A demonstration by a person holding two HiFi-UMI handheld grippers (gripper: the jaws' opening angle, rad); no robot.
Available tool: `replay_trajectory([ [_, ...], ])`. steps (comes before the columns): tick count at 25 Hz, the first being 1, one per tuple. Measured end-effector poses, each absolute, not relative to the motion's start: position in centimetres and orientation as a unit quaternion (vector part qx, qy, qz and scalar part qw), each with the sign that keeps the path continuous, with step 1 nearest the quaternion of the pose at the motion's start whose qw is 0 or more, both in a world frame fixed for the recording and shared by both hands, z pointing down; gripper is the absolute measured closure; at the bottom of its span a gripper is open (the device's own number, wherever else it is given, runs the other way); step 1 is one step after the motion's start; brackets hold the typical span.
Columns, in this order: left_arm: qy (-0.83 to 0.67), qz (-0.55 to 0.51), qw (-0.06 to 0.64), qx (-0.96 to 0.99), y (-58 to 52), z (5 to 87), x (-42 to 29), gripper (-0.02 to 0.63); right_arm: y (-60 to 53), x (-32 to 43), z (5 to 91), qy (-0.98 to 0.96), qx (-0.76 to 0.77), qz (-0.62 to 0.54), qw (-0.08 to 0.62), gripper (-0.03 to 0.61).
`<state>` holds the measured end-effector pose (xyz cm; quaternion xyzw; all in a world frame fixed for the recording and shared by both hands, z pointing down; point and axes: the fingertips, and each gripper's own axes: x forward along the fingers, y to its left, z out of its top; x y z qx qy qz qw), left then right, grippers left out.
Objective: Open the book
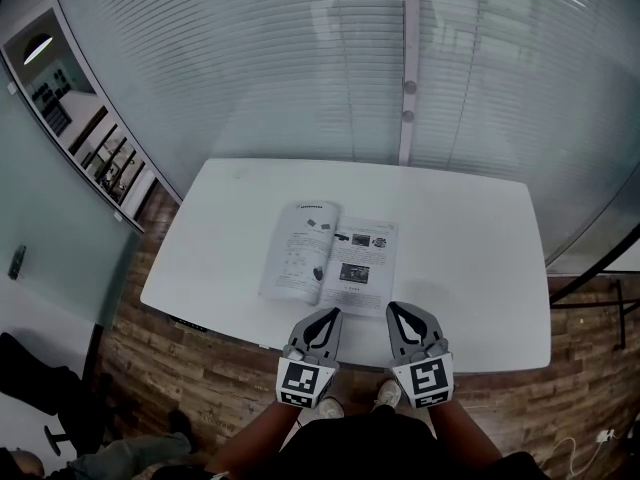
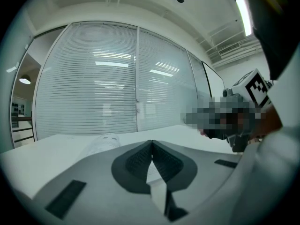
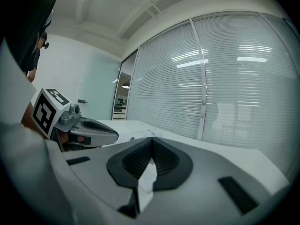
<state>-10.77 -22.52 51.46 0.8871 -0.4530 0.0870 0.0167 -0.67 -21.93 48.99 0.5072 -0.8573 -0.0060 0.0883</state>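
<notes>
Grey-shelled with black ribbed pads, the left claw (image 2: 151,143) has its jaws pressed together, and nothing is caught between them. The right claw (image 3: 151,139), of the same build, is likewise closed and empty.

In the head view the left claw (image 1: 331,314) and the right claw (image 1: 393,308) hang side by side at the near edge of the white rectangular surface (image 1: 470,268), both pointing toward its far side. Their tips are close to the near edge of the book and seem to be above it, not touching.

That thin white paper book (image 1: 330,258), printed with text and small dark photographs, lies spread open near the middle of the surface, a little toward the near side. Its left page arches slightly and its right page lies flatter.

Judging from this, the opening itself looks done, and both claws appear to be idling after it. The next move calls for little. If the arched left page seems likely to spring shut, a closed tip could press gently along the centre fold. Otherwise both claws need only draw clear toward the near side without brushing the pages.
</notes>
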Motion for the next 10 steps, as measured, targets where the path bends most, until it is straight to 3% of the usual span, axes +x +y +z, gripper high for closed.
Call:
replay_trajectory([
  [10,-0.454,0.091,0.017,0.886,-22.89,51.66,-10.59,0.600,-22.36,-0.31,49.49,-0.858,0.508,0.010,0.078,0.575],
])
